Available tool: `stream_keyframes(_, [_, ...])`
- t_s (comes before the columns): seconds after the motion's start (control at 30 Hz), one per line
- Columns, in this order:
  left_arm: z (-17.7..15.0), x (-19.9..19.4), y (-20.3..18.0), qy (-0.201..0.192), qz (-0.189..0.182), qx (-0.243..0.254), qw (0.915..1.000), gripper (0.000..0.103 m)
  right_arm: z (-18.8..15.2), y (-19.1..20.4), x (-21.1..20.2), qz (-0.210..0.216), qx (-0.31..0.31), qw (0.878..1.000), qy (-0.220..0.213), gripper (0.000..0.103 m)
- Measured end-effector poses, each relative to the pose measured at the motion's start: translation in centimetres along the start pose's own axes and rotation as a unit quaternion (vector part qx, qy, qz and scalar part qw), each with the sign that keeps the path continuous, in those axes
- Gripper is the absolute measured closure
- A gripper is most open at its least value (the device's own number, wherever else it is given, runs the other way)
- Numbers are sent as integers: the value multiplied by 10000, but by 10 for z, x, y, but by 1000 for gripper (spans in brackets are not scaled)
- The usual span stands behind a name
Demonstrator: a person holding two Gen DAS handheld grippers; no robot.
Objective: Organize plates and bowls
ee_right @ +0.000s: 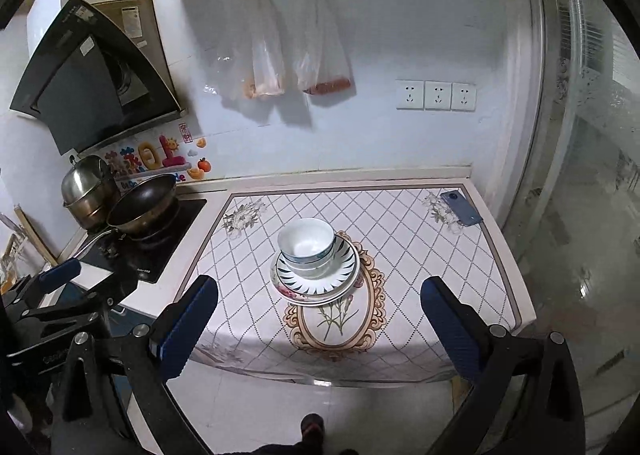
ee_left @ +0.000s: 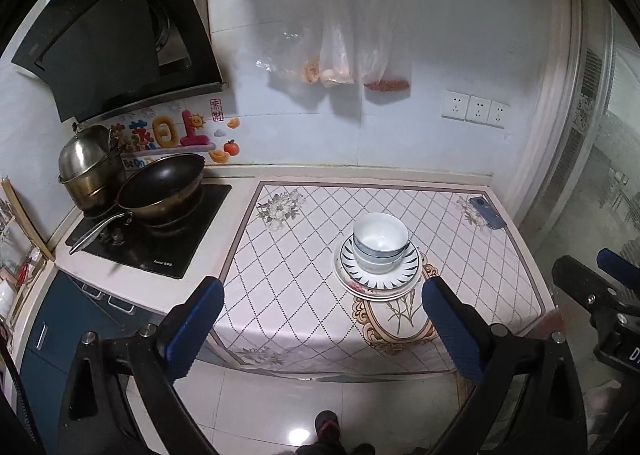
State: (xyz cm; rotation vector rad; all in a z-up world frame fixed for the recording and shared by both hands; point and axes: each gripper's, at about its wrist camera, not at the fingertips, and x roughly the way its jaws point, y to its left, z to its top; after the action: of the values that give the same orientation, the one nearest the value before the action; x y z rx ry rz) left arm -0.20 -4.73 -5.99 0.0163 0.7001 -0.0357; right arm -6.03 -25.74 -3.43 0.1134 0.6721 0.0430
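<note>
Left gripper: fingers spread wide, nothing between the blue pads. It is held off the front edge of the counter, above the floor, and points toward the wall. Right gripper: also spread wide and empty — its pads frame the crockery from a distance without touching it. Each gripper appears at the edge of the other's view, the right one at the far right of the left view, the left one at the far left of the right view.

Crockery position: one stack stands near the middle of the counter on a patterned tablecloth, at the top of the cloth's oval flower motif.

- Bowls: white, nested one inside another, upright, uppermost one empty. The exact number cannot be read.
- Plates: stacked under the bowls; the top plate has a dark spiked rim pattern, and a flowered plate shows beneath it.

Surroundings:

- A blue phone lies flat at the far right corner of the cloth, well apart from the stack.
- A black cooktop sits left of the cloth — on it a dark wok and, behind that, a lidded steel pot.
- A range hood hangs above the cooktop.
- Clear plastic bags hang from a wall rail above the counter.
- Three wall sockets sit to the right of the bags.
- A shoe shows on the tiled floor at the bottom of the view.
</note>
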Motion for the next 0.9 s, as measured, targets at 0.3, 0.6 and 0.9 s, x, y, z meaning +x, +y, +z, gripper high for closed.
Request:
stream_keyframes(0.3, [-3,-9,1,-89,137,-46,9999,1,1,-5,-2,44,-10,10000,-38,0])
stream_keyframes(0.6, [-5,-11,0,-102,150,-32,9998,1,0,-7,-2,73,3,10000,-39,0])
stream_keyframes(0.9, [-3,-14,1,-160,100,-49,9998,1,0,-8,-1,43,-29,10000,-26,0])
